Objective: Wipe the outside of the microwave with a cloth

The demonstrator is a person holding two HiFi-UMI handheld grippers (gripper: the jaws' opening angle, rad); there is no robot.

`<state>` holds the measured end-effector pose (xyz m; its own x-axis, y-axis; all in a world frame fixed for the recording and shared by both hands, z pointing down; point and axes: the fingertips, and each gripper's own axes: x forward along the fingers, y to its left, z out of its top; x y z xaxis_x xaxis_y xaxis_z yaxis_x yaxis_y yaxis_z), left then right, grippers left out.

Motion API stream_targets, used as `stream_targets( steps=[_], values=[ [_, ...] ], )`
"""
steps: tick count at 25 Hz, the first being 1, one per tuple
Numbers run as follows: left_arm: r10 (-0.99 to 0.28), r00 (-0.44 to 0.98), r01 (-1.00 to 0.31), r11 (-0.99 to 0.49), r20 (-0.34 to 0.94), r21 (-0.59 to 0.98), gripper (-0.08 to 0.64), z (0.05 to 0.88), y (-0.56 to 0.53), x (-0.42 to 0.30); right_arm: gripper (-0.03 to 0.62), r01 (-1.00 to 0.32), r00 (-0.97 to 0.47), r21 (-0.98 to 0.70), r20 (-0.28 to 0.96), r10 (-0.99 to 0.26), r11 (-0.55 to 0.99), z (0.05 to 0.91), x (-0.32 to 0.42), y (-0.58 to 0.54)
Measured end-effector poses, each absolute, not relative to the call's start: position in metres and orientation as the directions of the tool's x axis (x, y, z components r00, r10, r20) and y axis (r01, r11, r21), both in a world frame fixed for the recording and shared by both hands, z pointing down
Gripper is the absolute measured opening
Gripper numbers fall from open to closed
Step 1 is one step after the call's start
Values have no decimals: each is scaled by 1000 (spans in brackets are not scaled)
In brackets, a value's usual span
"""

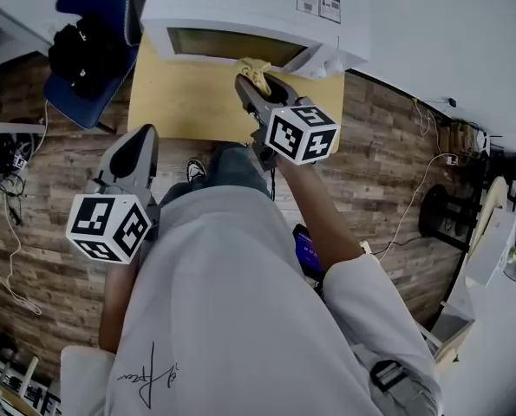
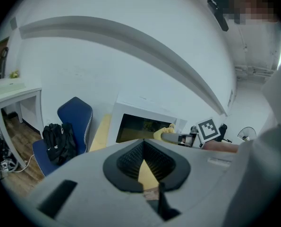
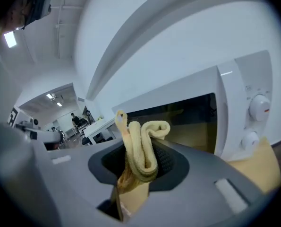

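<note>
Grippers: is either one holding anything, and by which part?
The right gripper pinches the yellow cloth by its bunched folds, with a loose end poking out past the jaws. The left gripper holds nothing.

**Plank floor and white walls around you**

You stand on a wood-plank floor [image 1: 388, 146] facing a yellow table [image 1: 179, 102] set against a white wall [image 1: 431, 24]. A blue chair [image 1: 101, 7] holding a black bag [image 1: 82, 48] stands to the left, with cables [image 1: 4, 180] tangled beyond it.

Right tool [image 1: 245, 83] reaches forward, clamping the cloth [image 1: 255, 68]; left tool [image 1: 144, 134] held back, closed.
</note>
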<state>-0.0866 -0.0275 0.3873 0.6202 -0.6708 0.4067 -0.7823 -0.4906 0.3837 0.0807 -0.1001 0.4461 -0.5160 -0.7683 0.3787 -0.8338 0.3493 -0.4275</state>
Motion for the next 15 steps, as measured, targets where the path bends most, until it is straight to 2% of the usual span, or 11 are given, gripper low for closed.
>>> stream_targets(
  steps=[15],
  values=[
    [-677, 645, -764, -559, 356, 321, -9, 362, -38, -68, 117, -907, -411, -242, 322, -853, 345, 376, 118, -43]
  ],
)
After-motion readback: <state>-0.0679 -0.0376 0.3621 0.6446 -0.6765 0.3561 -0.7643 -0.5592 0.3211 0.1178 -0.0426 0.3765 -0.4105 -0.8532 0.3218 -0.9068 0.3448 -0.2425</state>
